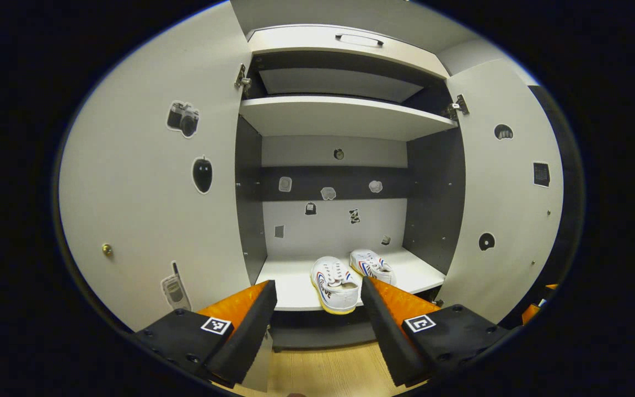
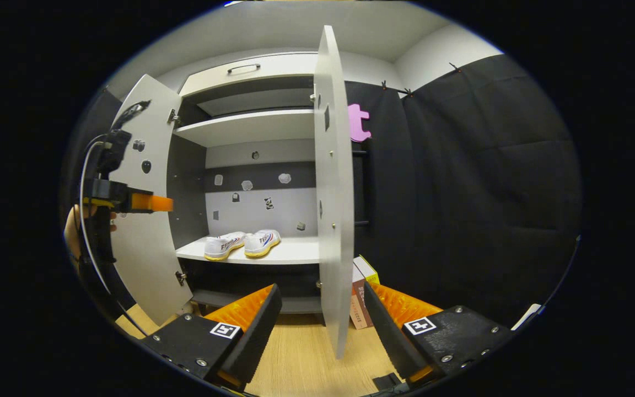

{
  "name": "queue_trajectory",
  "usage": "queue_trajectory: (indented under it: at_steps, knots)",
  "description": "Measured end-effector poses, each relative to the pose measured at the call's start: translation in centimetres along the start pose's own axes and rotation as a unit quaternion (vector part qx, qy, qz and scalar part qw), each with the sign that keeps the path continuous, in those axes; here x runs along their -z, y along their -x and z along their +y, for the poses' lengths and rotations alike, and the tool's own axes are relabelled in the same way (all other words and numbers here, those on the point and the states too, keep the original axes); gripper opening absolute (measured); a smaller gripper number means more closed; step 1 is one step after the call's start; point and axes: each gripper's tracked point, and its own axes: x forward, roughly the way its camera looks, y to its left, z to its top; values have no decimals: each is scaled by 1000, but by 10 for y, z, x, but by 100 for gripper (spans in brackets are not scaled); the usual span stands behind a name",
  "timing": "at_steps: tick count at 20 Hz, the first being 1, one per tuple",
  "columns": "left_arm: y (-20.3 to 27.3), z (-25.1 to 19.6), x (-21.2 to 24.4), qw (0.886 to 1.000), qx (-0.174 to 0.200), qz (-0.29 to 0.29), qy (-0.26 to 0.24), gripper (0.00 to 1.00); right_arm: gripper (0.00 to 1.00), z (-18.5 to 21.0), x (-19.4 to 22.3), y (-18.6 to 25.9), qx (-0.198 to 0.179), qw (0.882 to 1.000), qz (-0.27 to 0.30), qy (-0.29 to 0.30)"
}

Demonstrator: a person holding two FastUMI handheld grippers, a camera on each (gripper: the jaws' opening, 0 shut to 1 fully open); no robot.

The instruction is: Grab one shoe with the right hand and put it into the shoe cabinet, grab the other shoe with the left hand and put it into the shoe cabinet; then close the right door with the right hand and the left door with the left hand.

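Already both white canvas shoes [image 1: 335, 280] [image 2: 261, 242] sit side by side on my grey shoe cabinet's lower shelf [image 1: 290, 281]; both doors [image 1: 152, 187] [image 2: 333, 193] hang open, my left gripper [image 1: 317, 314] and right gripper [image 2: 320, 325] spread, empty.

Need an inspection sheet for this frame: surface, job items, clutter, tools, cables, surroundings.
Surface: wood-look floor in front of the cabinet.
Job's things: two shoes side by side on the lower shelf; left door and right door both open.
Clutter: boxes on the floor behind the right door.
Tools: left tool open, empty; right tool open, empty, the right door's edge between its fingers, not touching.
Cables: cable looping off the left tool.
Surroundings: black cloth wall.
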Motion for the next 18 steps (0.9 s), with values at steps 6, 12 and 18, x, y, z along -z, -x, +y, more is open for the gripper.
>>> queue_trajectory:
  at_steps: [6, 12, 18]
  knots:
    - [56, 5, -2, 999, -1, -23, 25, 99, 92, -54, 6, -10, 48, 999, 10, 3]
    - [99, 18, 8, 999, -5, -32, 38, 98, 93, -90, 22, -37, 72, 997, 16, 21]
    - [131, 46, 19, 997, -25, -52, 42, 98, 93, -105, 36, -73, 66, 998, 21, 6]
